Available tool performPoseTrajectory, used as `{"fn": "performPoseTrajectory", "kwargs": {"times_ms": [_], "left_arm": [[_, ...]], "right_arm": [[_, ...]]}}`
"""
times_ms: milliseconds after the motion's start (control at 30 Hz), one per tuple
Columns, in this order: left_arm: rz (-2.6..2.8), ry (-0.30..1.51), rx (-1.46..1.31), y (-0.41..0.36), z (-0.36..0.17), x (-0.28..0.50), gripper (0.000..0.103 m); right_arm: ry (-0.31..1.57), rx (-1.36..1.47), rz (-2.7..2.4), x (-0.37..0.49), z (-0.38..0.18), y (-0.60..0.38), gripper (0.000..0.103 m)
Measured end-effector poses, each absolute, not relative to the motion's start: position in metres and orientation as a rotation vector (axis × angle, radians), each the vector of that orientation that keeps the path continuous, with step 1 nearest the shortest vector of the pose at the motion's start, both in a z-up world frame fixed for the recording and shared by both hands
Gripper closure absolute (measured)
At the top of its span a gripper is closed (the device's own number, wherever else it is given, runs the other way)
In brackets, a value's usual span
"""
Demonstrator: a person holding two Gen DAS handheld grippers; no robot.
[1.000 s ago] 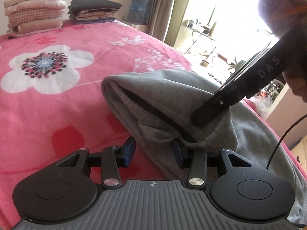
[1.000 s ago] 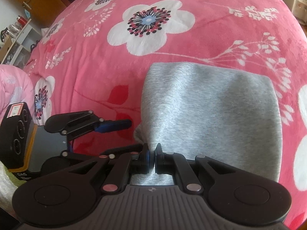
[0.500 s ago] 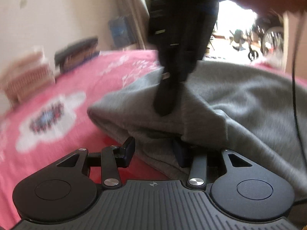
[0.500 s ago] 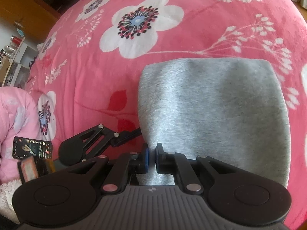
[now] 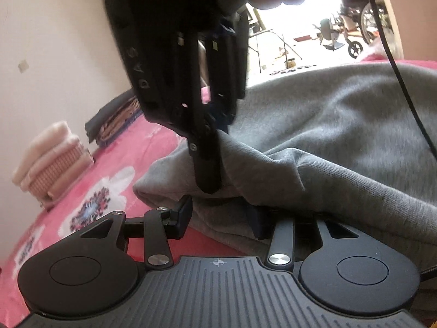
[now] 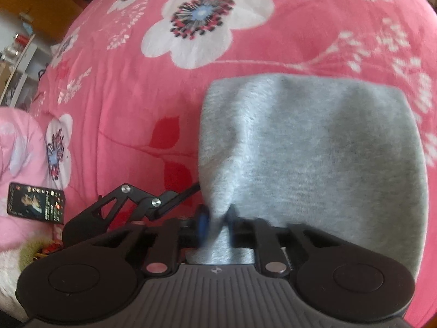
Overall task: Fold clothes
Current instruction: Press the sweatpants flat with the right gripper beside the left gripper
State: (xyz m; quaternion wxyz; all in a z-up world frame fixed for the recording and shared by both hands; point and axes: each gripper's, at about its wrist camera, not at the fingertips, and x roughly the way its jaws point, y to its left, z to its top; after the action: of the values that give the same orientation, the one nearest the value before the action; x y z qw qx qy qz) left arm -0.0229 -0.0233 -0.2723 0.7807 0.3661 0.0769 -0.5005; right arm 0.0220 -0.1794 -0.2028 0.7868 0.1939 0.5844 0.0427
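We see a pink bedspread with big white flowers (image 6: 153, 104) filling most of the right wrist view, and at its lower left lies a small black phone with a lit screen (image 6: 37, 202). In the left wrist view, middle left, a stack of folded pale pink clothes (image 5: 52, 164) stands by the wall, a darker folded pile (image 5: 114, 120) just beside it. Upper right, we see a wheeled chair (image 5: 352, 27) in bright light.

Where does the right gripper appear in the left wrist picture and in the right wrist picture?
Left wrist: the right gripper comes down from the top centre, pinching the grey garment.
Right wrist: the right gripper fills the bottom, fabric between its fingers.
Shared landmark: the grey garment.
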Motion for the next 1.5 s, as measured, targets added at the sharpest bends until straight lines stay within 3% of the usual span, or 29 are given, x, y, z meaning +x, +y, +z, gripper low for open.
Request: {"fn": "performPoseTrajectory", "kwargs": {"times_ms": [533, 667, 1133, 1500], "left_arm": [[-1.194, -0.056, 0.961, -0.013, -0.281, -0.031, 0.062], [-1.285, 0.045, 0.890, -0.017, -0.279, -0.012, 0.065], [-1.094, 0.268, 0.753, 0.018, -0.256, 0.002, 0.060], [-1.171, 0.254, 0.668, 0.006, -0.252, -0.007, 0.060]], "right_arm": [[1.128, 0.435, 0.098, 0.005, -0.182, -0.184, 0.098], [1.126, 0.451, 0.100, 0.008, -0.186, -0.185, 0.098], [1.116, 0.564, 0.072, 0.008, -0.191, -0.198, 0.096], [1.107, 0.554, 0.089, -0.003, -0.176, -0.197, 0.097]]}}
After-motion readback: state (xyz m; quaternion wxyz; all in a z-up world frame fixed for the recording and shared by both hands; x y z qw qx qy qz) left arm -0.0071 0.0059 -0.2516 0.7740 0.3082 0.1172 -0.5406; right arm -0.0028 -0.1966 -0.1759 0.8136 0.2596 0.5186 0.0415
